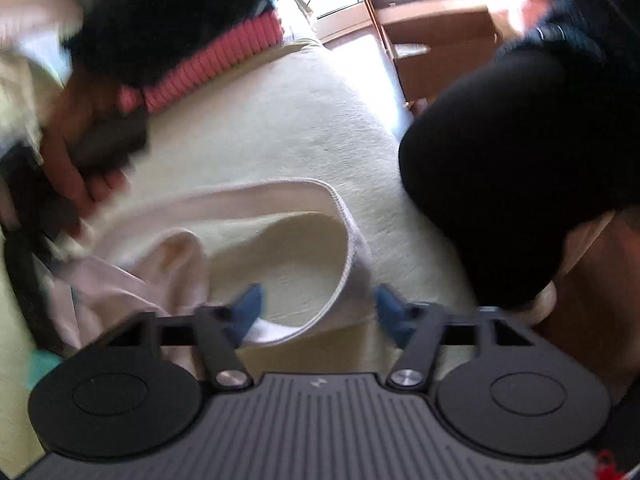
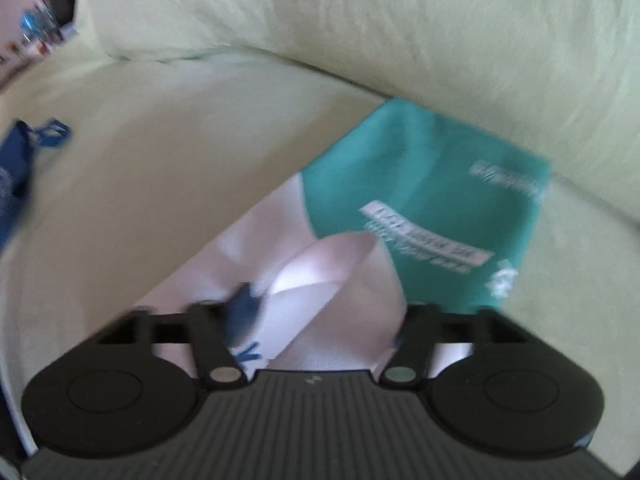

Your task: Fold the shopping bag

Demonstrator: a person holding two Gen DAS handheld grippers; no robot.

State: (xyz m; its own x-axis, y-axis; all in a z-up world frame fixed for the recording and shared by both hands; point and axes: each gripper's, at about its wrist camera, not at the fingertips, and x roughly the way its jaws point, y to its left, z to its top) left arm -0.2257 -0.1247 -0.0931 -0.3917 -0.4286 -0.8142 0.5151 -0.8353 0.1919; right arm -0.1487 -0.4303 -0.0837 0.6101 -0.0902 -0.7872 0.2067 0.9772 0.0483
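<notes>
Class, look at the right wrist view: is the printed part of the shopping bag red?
No. The printed part of the shopping bag is teal green with white lettering, lying on the pale cream cover.

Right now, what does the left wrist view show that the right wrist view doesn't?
Only the left wrist view: a hand with a pink cuff, a knee in black, and wooden furniture.
Only the right wrist view: the teal, printed body of the bag and a cushion behind it.
Both: a white handle lying loose between open jaws, on the cream seat.
</notes>
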